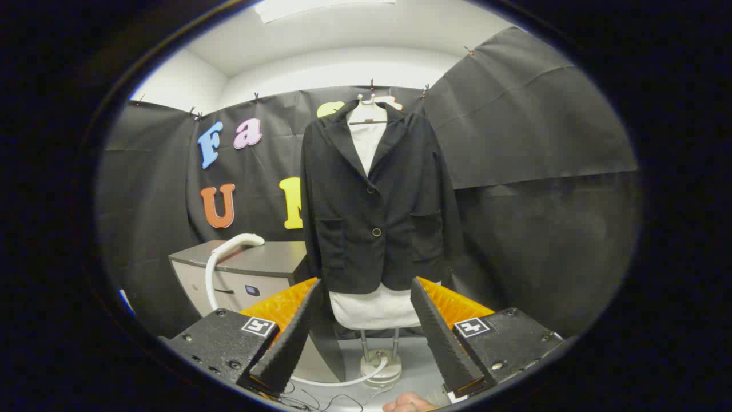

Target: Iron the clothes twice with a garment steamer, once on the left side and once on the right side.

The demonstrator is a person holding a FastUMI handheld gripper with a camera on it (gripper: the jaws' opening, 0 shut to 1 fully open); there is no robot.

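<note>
Claw (pixel 366 320) was spread apart, empty, facing the jacket (pixel 374 200). Steamer head (pixel 243 240) lay on the worktop (pixel 269 260) at 10 o'clock. Advice: grip its handle squarely.

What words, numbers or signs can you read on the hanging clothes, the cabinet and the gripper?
Black buttoned jacket: no text.
Grey cabinet: small front panel, too small to read.
Gripper, open, holding nothing: square coded markers, no words.
</note>
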